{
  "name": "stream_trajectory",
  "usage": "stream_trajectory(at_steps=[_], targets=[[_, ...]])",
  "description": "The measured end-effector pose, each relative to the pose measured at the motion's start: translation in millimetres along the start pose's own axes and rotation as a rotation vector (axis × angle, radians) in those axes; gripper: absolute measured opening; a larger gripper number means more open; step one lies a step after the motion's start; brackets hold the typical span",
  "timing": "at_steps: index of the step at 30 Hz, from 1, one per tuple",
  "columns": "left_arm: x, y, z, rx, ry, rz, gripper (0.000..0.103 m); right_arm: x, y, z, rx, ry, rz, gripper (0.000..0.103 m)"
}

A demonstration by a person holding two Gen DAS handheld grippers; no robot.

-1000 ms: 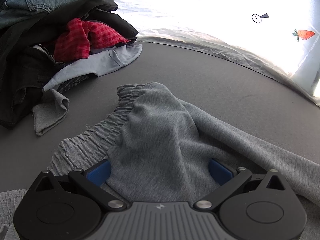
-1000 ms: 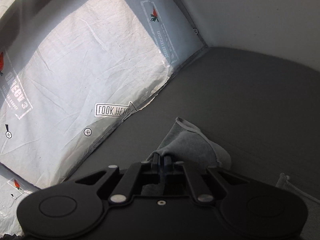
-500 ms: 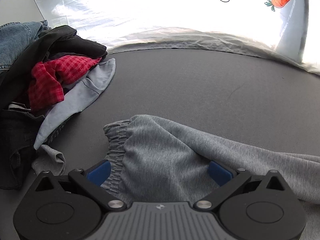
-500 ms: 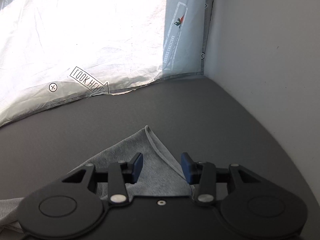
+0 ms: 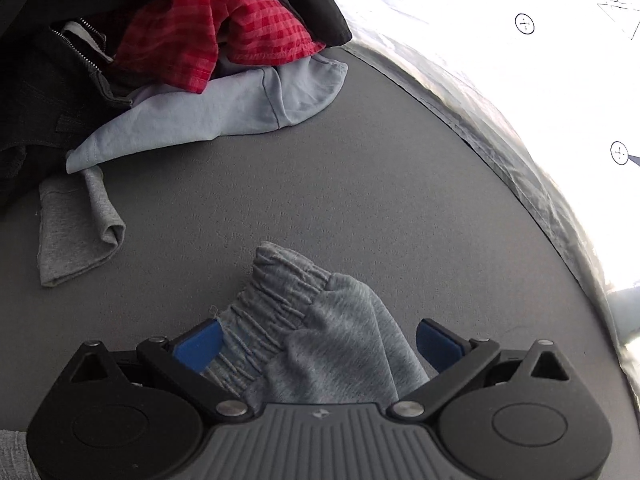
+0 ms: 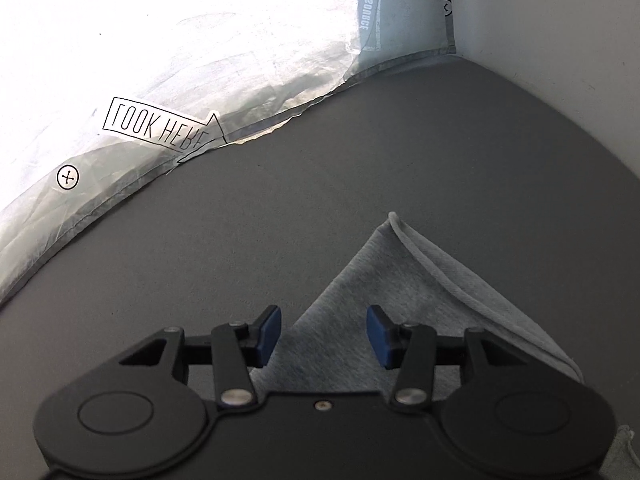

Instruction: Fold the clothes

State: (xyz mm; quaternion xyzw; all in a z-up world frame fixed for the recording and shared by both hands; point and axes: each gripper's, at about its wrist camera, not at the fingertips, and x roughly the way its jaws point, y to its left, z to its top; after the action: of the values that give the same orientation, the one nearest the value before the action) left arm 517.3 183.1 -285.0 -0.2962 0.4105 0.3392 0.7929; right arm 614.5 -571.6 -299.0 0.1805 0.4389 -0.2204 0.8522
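Grey sweatpants lie on the dark grey table point(image 5: 320, 184). Their gathered waistband point(image 5: 280, 284) is bunched between the blue pads point(image 5: 196, 346) of my left gripper point(image 5: 316, 344), whose fingers stand wide apart without pinching it. In the right wrist view the hemmed end of a grey pant leg point(image 6: 420, 272) rests flat on the table. My right gripper point(image 6: 324, 340) hovers over it with its jaws opening. The cloth lies under the gap, and neither pad presses on it.
A pile of clothes sits to the upper left: a red checked garment point(image 5: 208, 20), a light blue one point(image 5: 216, 108), black clothing point(image 5: 40, 92) and a small grey piece point(image 5: 72, 224). A bright white printed sheet point(image 6: 160, 60) borders the table's far edge. A white wall point(image 6: 560, 60) stands at right.
My right gripper went from shut on the pant-leg hem to open, and the hem now lies flat. My left gripper rolled and swung toward the clothes pile, with the waistband bunched narrower between its fingers.
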Motion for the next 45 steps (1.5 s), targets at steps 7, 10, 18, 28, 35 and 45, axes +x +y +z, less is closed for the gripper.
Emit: stream_trajectory(at_steps=[7,10,18,28,35,45], targets=[[17,-10,6,0.095,0.006,0.143,0.075,12,16,12,-0.075,0.036,-0.082,0.036],[15,-12,3,0.123,-0.039,0.15,0.058,12,10,12,-0.034,0.016,-0.083,0.004],[11,7,11,0.004,-0.057,0.108,0.022,-6,-5,33,0.058,-0.066,-0.015,0.0],[12,21,13,-0.143,-0.083,0.028,0.035,-40,34,92,0.016,-0.298,0.209,0.013],[-26,-9,-8,0.138,-0.184,-0.003,0.053,-55,22,46,-0.099,-0.275,0.062,0.044],[-72,-79,-139,0.64,-0.09,-0.213,0.071,-24,-56,-14,0.054,-0.089,-0.085,0.05]])
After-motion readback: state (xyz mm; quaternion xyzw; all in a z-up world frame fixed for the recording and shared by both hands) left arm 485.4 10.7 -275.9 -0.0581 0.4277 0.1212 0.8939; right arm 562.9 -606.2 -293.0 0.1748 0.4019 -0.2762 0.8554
